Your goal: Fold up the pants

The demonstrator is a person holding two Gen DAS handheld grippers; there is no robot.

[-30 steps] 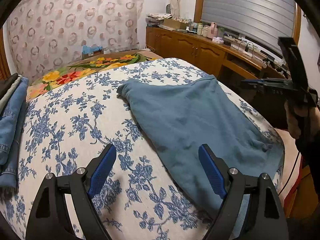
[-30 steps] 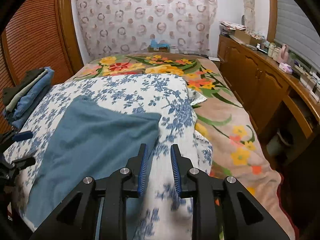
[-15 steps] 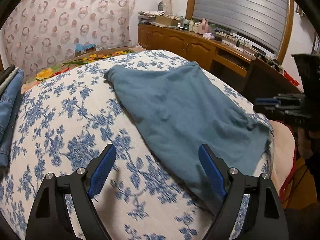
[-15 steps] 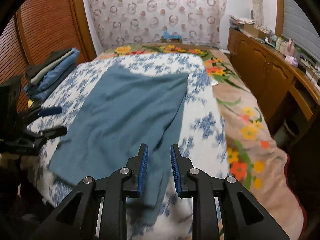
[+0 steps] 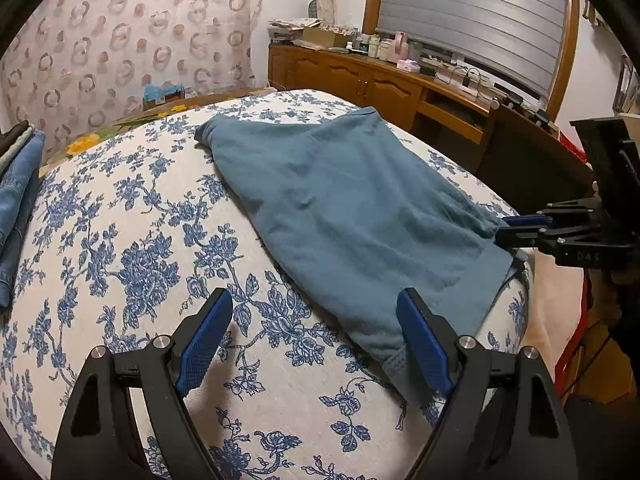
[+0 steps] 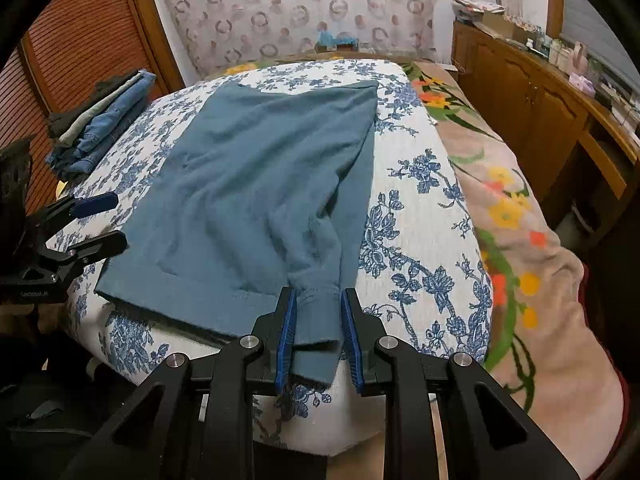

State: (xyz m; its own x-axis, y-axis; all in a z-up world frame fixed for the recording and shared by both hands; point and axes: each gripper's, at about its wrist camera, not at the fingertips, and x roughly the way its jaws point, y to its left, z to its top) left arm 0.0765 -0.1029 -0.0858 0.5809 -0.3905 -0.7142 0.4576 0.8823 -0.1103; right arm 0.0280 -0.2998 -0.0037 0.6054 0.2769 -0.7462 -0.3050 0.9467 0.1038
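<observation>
Two fisheye wrist views over one bed, from its near end.

The left view looks low and close across the flowered bedcover (image 5: pixel 132 248) toward the cabinets (image 5: pixel 372 84) and window blind (image 5: pixel 472 20). The right view looks up the bed to the curtain (image 6: pixel 296 8). Both share the blue pants (image 5: pixel 344 216) (image 6: pixel 260 184), and each catches the other gripper at its edge.

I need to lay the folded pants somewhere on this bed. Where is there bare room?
Bare floral quilt lies between the blue pants and the stack of jeans, in front of the left gripper. A narrower strip runs right of the pants. The near edge is crowded: the right gripper straddles the hem.
</observation>
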